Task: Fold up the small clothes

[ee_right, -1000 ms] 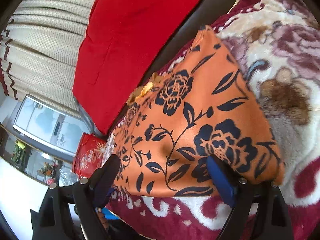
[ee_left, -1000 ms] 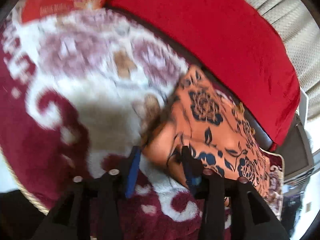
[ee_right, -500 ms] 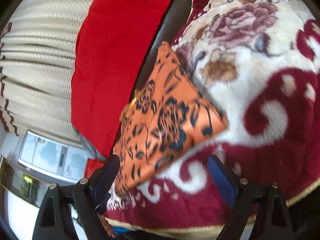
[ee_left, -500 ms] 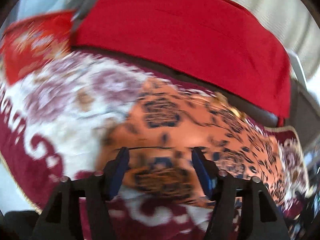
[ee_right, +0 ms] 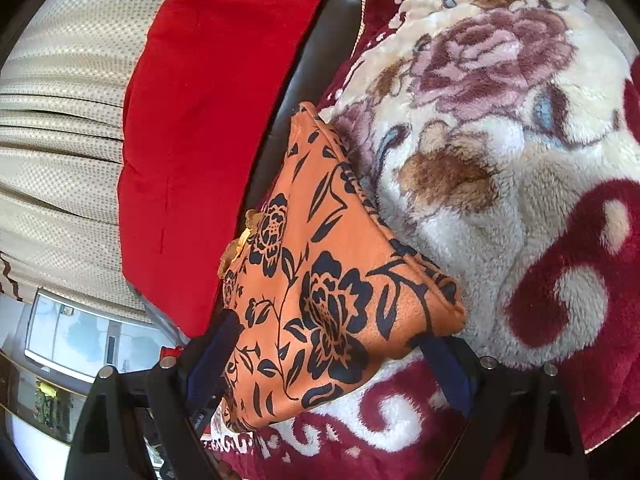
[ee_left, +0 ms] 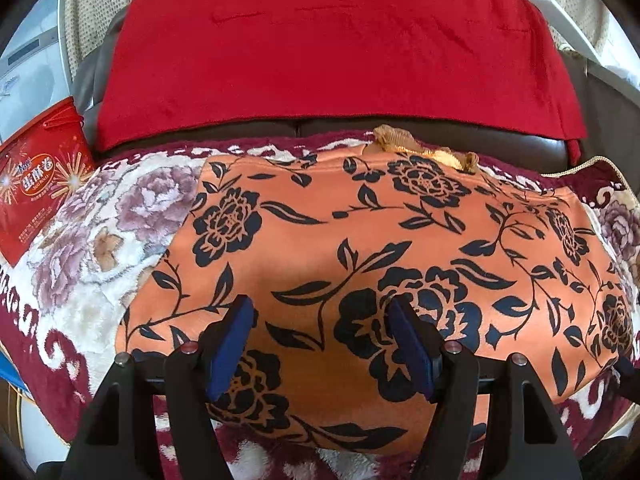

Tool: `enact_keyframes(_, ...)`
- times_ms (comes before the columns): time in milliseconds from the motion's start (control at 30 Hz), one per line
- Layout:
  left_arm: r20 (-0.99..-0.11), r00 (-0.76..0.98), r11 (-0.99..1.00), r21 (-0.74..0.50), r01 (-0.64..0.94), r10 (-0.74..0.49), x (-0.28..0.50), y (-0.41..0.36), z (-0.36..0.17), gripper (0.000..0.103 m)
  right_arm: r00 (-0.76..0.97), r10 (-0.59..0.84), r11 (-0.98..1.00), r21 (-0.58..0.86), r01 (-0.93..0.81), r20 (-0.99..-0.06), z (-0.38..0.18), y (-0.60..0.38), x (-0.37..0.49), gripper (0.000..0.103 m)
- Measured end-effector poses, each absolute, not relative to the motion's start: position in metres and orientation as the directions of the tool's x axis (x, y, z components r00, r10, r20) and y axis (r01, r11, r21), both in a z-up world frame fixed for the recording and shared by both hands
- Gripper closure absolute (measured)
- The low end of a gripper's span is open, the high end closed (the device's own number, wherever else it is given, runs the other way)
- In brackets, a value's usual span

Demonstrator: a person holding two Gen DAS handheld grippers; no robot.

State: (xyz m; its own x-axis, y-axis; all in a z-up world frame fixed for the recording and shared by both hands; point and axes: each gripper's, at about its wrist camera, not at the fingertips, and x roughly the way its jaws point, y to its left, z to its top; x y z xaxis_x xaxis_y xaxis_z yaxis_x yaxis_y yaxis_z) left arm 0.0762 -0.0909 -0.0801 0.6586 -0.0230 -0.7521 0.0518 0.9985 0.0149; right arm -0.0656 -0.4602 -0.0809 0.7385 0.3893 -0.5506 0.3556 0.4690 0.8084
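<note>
Garment: the orange floral garment point(ee_left: 360, 256) lies folded flat across the centre of the left wrist view, on the plush floral blanket point(ee_left: 100, 248). In the right wrist view it runs as a long wedge from upper centre to lower centre.

Recent change: a second ago the left gripper point(ee_left: 320, 340) stood at the garment's corner with its jaws much narrower, cloth at the pads. It has since let go and swung across, so the garment now fills the view squarely. The right gripper point(ee_right: 332, 364), which had the garment close and large in its view, now sees it smaller and further off.

Meaning for task: judged as one fold finished and released. The cloth holds its shape with no grip on it. Whether a further fold is due cannot be told.

Left claw: moderately wide, pads apart over the near edge of the garment, nothing pinched. Contact with the cloth below cannot be told.

Right claw: wide, empty, one finger either side of the garment's near corner, pads clear of it.

Surroundings: red cushion point(ee_left: 332, 48) across the top, red printed box point(ee_left: 36, 192) at the left edge, beige curtain point(ee_right: 60, 128) at the left of the right wrist view.

Loose detail: a gold trim piece point(ee_left: 420, 148) shows at the garment's far edge.
</note>
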Motion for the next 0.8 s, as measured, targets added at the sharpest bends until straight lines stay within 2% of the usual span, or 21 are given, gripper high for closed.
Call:
enact_keyframes(500, -0.760, 0.649, 0.999, 0.009, 0.051, -0.027, 0.081, -0.088, -0.084, 0.028, 0.709, 0.375, 0.520, 0.769, 0.373, -0.597, -0.079, -0.447, -0.047, 0.011)
enact_keyframes(567, -0.762, 0.647, 0.999, 0.007, 0.053, -0.030, 0.082, -0.088, -0.082, 0.027, 0.703, 0.370, 0.544, 0.755, 0.366, -0.608, -0.078, -0.445, -0.043, 0.014)
enact_keyframes(600, -0.762, 0.646, 0.999, 0.004, 0.053, -0.032, 0.082, -0.087, -0.081, 0.028, 0.694, 0.361, 0.569, 0.737, 0.364, -0.622, -0.078, -0.443, -0.040, 0.017)
enact_keyframes(667, -0.747, 0.664, 0.999, -0.015, 0.044, -0.040, 0.081, -0.084, -0.071, 0.028, 0.670, 0.327, 0.622, 0.686, 0.378, -0.666, -0.075, -0.439, -0.036, 0.042)
enact_keyframes(700, -0.733, 0.679, 0.999, -0.020, 0.036, -0.040, 0.080, -0.084, -0.066, 0.028, 0.666, 0.323, 0.632, 0.677, 0.378, -0.673, -0.074, -0.437, -0.035, 0.047)
enact_keyframes(733, -0.716, 0.698, 0.999, -0.022, 0.029, -0.036, 0.079, -0.083, -0.061, 0.028, 0.662, 0.321, 0.637, 0.672, 0.378, -0.677, -0.073, -0.436, -0.034, 0.055)
enact_keyframes(800, -0.714, 0.699, 0.999, -0.010, 0.034, -0.031, 0.083, -0.087, -0.063, 0.026, 0.669, 0.304, 0.655, 0.659, 0.370, -0.678, -0.068, -0.435, -0.034, 0.057)
